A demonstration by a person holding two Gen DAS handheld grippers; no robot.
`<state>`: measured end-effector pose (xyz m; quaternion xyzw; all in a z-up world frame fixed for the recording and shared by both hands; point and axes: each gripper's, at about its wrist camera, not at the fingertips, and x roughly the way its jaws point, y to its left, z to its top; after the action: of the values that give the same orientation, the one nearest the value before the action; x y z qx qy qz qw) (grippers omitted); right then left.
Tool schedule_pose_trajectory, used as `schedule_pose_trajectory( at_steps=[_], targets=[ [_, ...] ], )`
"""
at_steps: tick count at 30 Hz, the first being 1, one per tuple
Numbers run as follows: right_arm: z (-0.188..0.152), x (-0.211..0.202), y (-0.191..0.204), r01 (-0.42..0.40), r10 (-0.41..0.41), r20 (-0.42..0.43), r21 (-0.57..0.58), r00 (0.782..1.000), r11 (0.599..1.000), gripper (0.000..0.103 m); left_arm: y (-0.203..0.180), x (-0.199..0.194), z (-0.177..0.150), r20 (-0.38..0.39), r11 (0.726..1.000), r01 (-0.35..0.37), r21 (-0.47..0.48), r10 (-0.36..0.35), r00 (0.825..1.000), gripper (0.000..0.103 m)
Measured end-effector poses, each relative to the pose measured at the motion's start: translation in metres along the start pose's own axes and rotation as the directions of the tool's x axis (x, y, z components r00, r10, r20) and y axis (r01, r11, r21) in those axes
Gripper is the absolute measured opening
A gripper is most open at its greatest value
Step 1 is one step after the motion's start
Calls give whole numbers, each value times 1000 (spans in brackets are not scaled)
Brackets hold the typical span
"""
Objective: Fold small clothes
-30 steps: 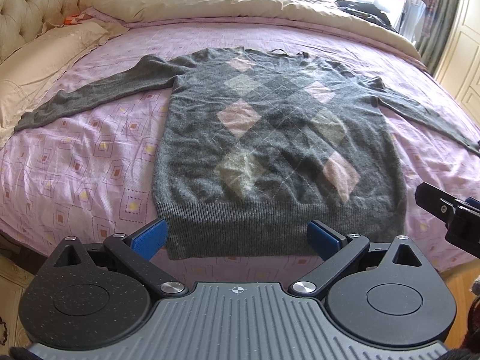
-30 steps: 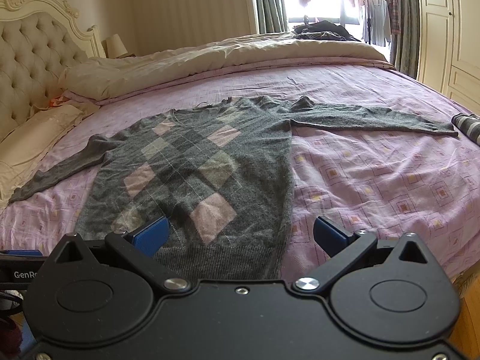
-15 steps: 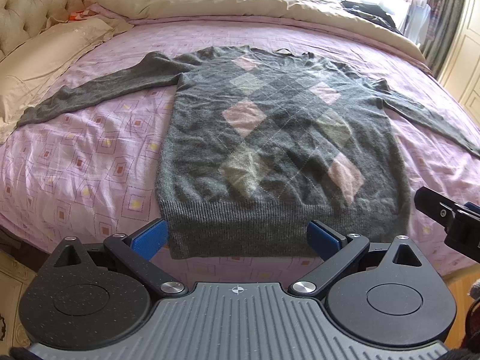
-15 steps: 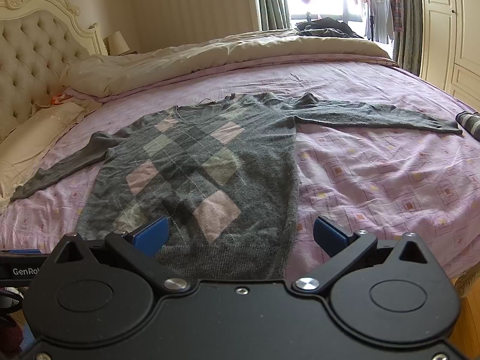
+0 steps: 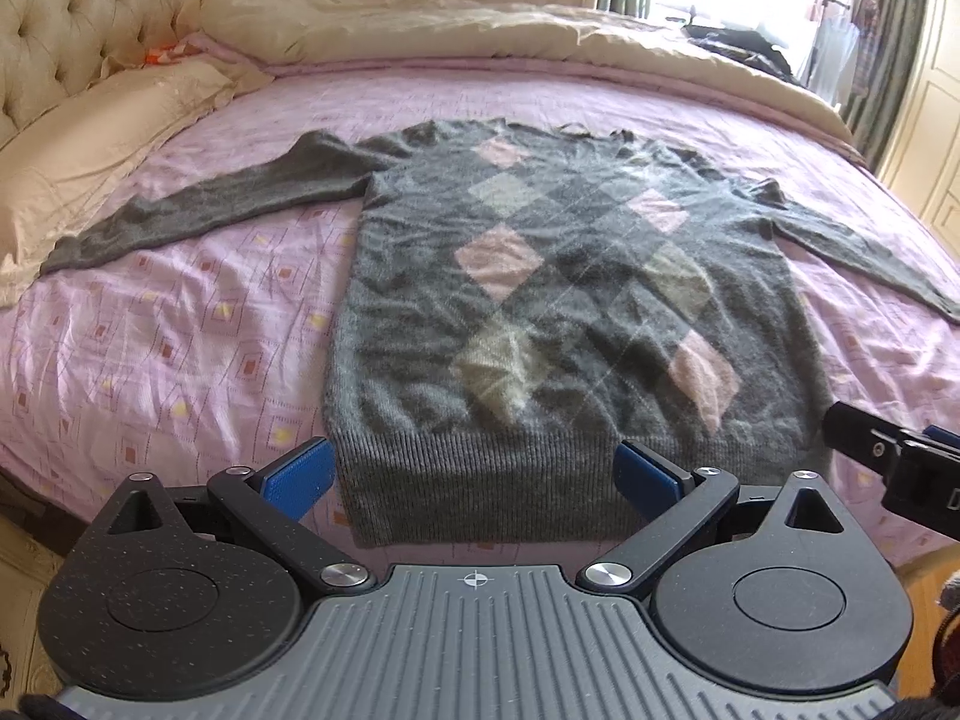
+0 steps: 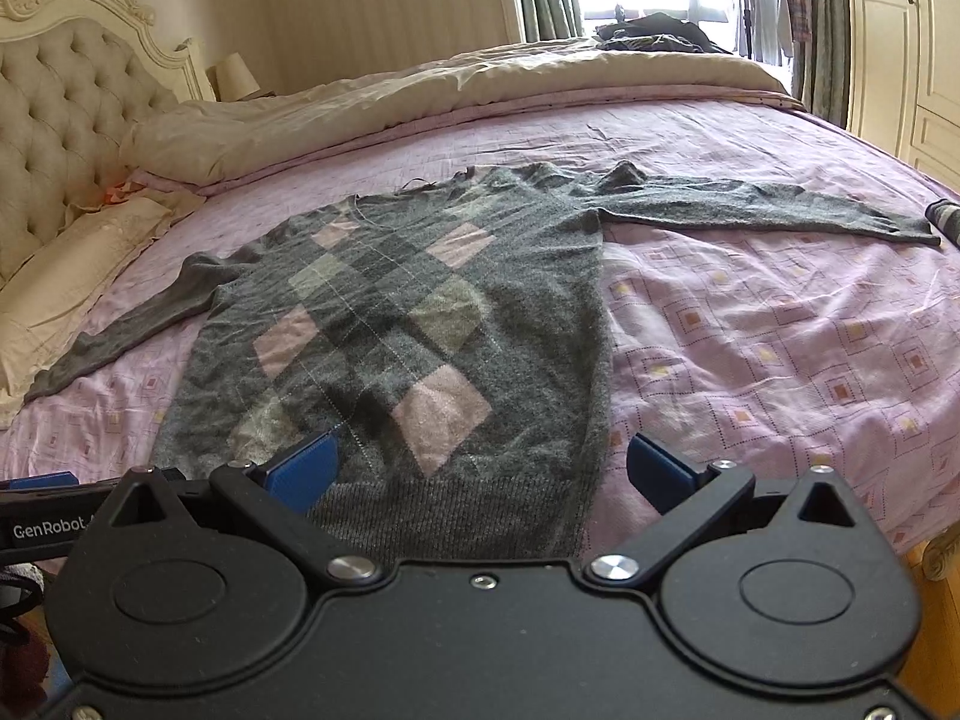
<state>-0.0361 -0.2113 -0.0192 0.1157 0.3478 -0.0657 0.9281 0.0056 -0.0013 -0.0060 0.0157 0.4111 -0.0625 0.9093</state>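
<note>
A grey sweater (image 5: 570, 324) with pink and pale diamonds lies flat, front up, on the purple bedspread (image 5: 180, 348), both sleeves spread out sideways. It also shows in the right wrist view (image 6: 408, 336). My left gripper (image 5: 474, 477) is open and empty, its blue pads over the ribbed hem near the bed's front edge. My right gripper (image 6: 480, 468) is open and empty, over the hem's right part. Its black body (image 5: 894, 462) shows at the right edge of the left wrist view.
A tufted headboard (image 5: 72, 18) and cream pillow (image 5: 90, 144) are on the left. A beige duvet (image 5: 480, 30) is bunched along the far side. Dark clothes (image 6: 654, 36) lie at the far end. A small rolled striped item (image 6: 948, 219) lies by the right sleeve cuff.
Both grippers have moved slightly forward toward the sweater's hem. Both stay open. The sweater has not moved.
</note>
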Motion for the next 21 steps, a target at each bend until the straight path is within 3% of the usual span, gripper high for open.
schedule_pose_trajectory(
  at_steps=[4,11,21],
  targets=[
    [1,6,-4,-18,18,1,20,1000,1000,102,0,2,3,26,1000,6,0,-6,1000,101],
    [5,22,-16,-26,25,29,29,999,999,102,10,17,11,38,994,87,-69,-85,996,101],
    [35,50,-56,1,-3,124,16,992,1000,102,2,49,53,183,1000,19,19,-22,983,101]
  ],
)
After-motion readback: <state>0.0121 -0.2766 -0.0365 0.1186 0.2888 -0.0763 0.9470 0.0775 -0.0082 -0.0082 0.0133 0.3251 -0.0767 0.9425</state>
